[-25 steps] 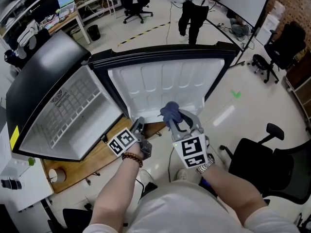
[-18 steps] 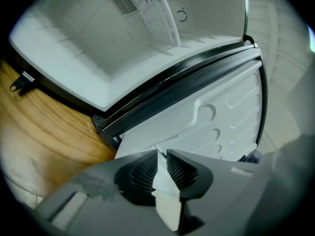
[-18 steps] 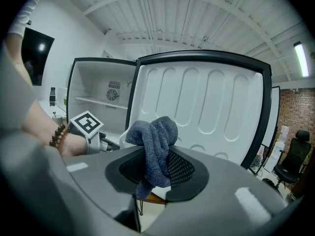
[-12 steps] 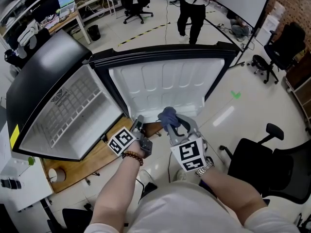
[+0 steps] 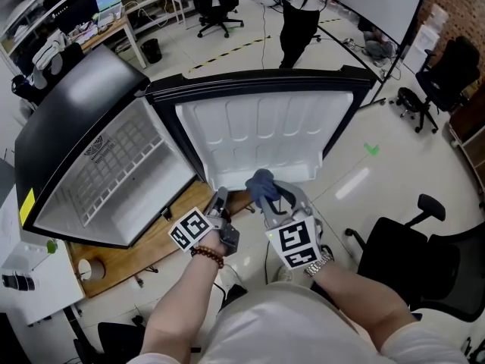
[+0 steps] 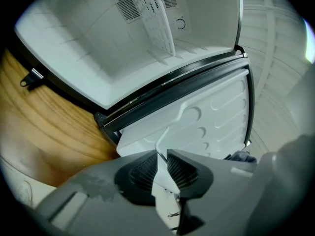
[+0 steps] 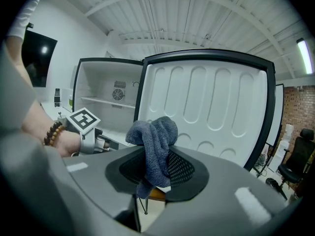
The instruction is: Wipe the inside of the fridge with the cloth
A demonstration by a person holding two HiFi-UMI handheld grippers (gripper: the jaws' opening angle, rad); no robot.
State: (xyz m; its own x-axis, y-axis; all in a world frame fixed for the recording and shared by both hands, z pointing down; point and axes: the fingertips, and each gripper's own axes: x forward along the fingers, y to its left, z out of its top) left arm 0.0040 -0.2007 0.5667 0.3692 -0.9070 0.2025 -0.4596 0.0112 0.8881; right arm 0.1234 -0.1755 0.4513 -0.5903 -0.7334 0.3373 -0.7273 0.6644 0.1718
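Observation:
The small fridge [image 5: 83, 105] lies open on a wooden table, its white door liner [image 5: 258, 139] facing me. My right gripper [image 5: 267, 196] is shut on a blue-grey cloth [image 5: 260, 182] just in front of the door's lower edge; the cloth [image 7: 155, 141] bunches up above the pads. My left gripper [image 5: 218, 202] sits at the door's lower hinge corner. Its jaws have just been closing. A narrow gap still shows in my left gripper [image 6: 162, 163], and the door's white lower edge [image 6: 162, 140] runs into it. No pad is seen pressing.
A wire shelf [image 5: 114, 165] lies inside the fridge cavity. The wooden table [image 5: 144, 252] carries a small white cup [image 5: 89, 271]. A black office chair [image 5: 409, 256] stands at my right. A person [image 5: 299, 14] stands beyond the fridge.
My right gripper with the cloth has drifted a little toward me and to the left. The left gripper has stayed at the door's corner.

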